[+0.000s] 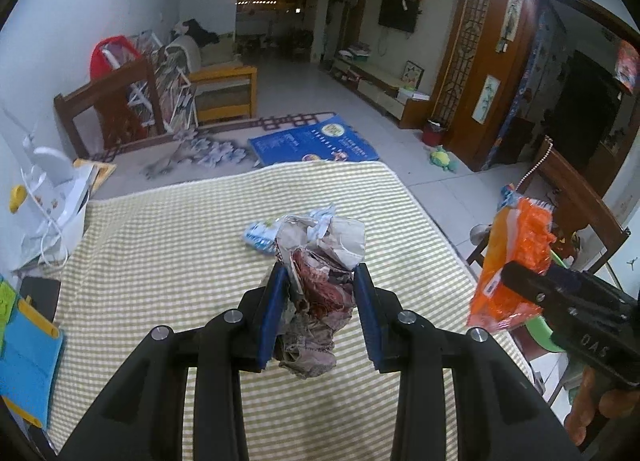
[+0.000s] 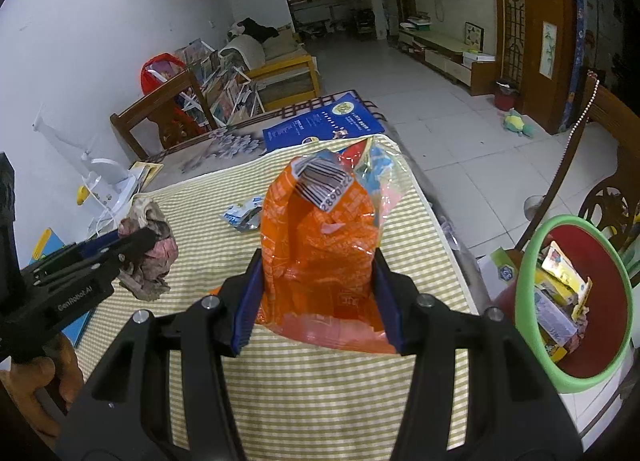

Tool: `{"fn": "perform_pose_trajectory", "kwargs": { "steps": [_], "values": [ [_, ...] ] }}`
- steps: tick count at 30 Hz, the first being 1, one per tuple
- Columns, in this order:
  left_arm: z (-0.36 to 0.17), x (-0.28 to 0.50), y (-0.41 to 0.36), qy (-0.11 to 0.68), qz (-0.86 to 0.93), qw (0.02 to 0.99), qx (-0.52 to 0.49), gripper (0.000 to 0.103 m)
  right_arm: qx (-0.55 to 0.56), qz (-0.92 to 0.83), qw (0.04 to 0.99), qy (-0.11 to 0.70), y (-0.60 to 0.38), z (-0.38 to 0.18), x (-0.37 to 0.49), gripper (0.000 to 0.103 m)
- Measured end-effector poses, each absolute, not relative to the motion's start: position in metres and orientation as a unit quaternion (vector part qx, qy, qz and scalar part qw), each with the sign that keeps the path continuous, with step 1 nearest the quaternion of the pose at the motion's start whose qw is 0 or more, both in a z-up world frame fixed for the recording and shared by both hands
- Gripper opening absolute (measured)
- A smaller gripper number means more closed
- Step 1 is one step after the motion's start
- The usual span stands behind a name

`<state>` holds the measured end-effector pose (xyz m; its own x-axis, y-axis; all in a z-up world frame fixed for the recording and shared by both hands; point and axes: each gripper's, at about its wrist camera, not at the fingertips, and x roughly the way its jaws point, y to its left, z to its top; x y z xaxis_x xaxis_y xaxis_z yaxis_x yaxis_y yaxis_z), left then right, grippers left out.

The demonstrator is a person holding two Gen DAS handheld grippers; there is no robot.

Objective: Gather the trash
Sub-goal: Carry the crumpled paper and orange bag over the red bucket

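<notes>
checked tablecloth (image 2: 320,401) | crumpled paper (image 1: 320,293) clamped by left gripper (image 1: 320,285) | orange bag (image 2: 320,253) clamped by right gripper (image 2: 318,273) | best released only once over the green bin (image 2: 528,301), grips kept firm

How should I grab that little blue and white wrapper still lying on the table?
Pinch the blue-and-white wrapper from above, by its raised, crinkled edge. It lies nearly flat on the checked tablecloth, so a sideways approach would probably just slide under nothing. Both hand-held grippers are full right now, so one needs emptying first.
</notes>
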<state>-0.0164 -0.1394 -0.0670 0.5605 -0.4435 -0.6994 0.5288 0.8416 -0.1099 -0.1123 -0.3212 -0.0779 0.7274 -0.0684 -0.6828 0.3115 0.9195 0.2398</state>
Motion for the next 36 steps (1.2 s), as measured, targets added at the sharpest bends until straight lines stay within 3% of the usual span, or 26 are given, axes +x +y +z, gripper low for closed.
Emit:
{"fn": "perform_pose_trajectory", "kwargs": {
  "steps": [36],
  "values": [
    [-0.051, -0.053, -0.258, 0.347, -0.313, 0.880, 0.086, 0.033, 0.199, -0.167, 0.902, 0.344, -0.429, -0.081, -0.169, 0.050]
  ]
}}
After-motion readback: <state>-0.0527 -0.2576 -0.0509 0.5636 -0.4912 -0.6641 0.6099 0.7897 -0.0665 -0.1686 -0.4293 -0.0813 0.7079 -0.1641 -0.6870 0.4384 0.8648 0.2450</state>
